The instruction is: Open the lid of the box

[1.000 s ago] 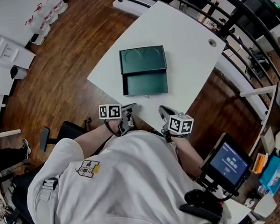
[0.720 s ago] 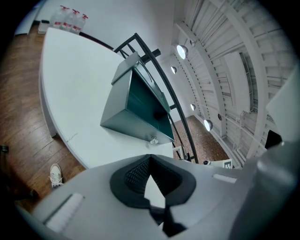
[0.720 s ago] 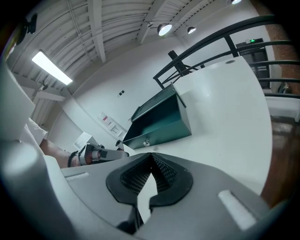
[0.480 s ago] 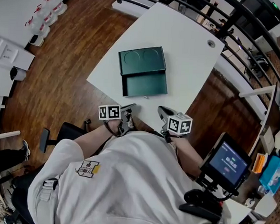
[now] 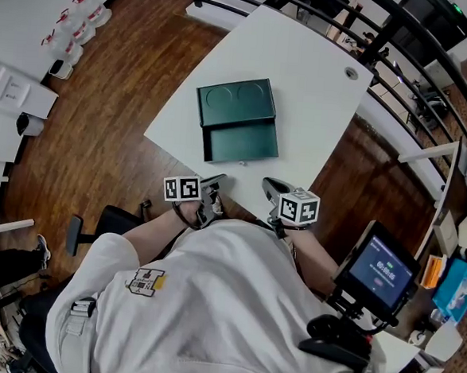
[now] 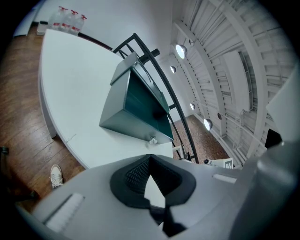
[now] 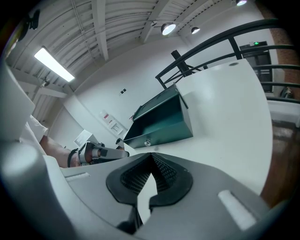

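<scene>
box (image 5: 243,142) unmoved, lid (image 5: 235,102) open as before

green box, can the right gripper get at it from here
Probably yes: only table surface lies between the right gripper and the green box, though its jaws are together.

Lab-like workspace: white table (image 5: 305,75), monitor (image 5: 380,273), black railing (image 5: 422,53).

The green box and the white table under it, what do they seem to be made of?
The green box looks like thin sheet metal in dark green satin paint: thin walls, crisp folded edges, a small silvery catch on the front. The white table has a smooth matt top with a thin edge, probably laminate or painted board; the look leaves that open.
</scene>
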`<state>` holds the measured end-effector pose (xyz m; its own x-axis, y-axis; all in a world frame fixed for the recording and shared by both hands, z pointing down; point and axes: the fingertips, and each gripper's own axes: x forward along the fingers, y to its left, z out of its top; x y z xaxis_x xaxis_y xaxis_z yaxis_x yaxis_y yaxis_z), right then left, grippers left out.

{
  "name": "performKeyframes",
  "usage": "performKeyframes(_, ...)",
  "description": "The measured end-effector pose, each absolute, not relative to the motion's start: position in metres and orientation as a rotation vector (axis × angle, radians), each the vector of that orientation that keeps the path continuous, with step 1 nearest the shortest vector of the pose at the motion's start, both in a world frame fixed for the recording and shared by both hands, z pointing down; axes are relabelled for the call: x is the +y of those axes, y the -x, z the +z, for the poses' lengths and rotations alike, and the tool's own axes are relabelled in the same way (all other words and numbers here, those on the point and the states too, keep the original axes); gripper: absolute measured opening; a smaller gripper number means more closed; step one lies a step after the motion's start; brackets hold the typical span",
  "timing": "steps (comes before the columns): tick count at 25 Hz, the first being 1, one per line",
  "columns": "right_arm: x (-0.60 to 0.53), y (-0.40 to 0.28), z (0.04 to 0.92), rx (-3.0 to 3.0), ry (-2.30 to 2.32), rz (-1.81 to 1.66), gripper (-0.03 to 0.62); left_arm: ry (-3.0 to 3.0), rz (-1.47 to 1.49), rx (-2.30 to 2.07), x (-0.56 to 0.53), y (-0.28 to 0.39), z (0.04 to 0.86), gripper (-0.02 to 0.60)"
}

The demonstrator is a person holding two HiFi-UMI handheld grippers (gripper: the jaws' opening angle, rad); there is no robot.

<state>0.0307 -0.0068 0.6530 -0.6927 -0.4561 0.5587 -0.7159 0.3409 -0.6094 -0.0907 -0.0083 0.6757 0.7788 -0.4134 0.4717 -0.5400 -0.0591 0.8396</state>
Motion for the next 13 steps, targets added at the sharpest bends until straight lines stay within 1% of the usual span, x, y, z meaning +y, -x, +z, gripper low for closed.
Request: performKeyframes(13,-0.0100,-0.0299,0.6505,-2.334,-1.048,1.261,-0.002,-1.686,0.109,-0.761,-0.0109,0.0916,0.6746,0.000)
